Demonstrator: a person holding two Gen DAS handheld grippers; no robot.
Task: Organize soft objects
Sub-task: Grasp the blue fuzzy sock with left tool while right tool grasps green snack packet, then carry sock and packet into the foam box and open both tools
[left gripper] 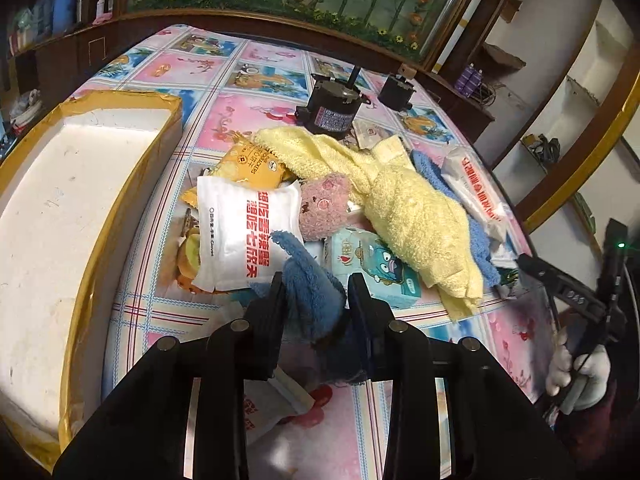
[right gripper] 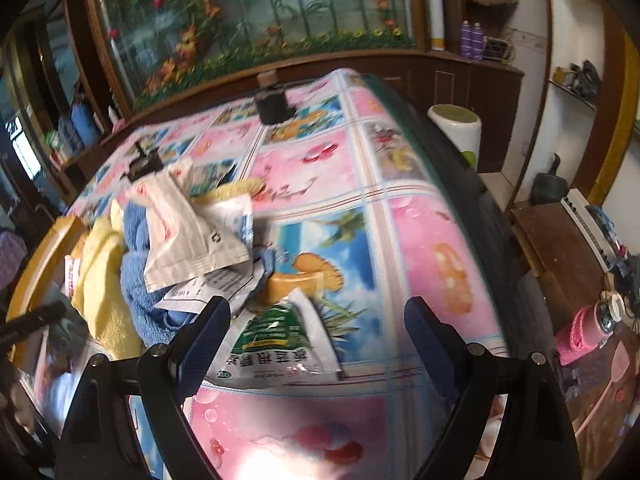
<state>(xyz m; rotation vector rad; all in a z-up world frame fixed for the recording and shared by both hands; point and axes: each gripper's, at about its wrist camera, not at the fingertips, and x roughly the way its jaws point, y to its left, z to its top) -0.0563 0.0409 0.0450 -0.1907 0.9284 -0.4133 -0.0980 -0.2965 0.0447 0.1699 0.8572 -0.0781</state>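
Blue fleece cloth point(left gripper: 308, 276) is pinched between the fingers of the left gripper point(left gripper: 316, 300), lifted above the patterned tablecloth point(left gripper: 248, 80) with its free corner flopping toward the white snack pack point(left gripper: 244, 232). Step in hand, by the look of it: carry the first soft item to the foam box point(left gripper: 80, 208), which sits just left of the pile with its taped rim facing the clutter.

Right gripper point(right gripper: 316, 344) has its jaws spread wide with nothing between them, hovering over the green-and-white sachet point(right gripper: 280, 344) at the near table edge. That view is motion-blurred, so finer detail there cannot be told.

Remaining soft things in the pile: yellow towel point(left gripper: 404, 208) draped over a lighter blue towel point(left gripper: 476, 240), pink plush bear point(left gripper: 324, 208) between the snack pack and the towel. Snack packs and a tissue pack point(left gripper: 372, 264) are mixed in, two black motors point(left gripper: 332, 108) behind.

Next move likely calls for swinging the left gripper over the box rim, clearing the wall with the dangling cloth, then releasing. Risk: the hanging corner may snag the white pack.
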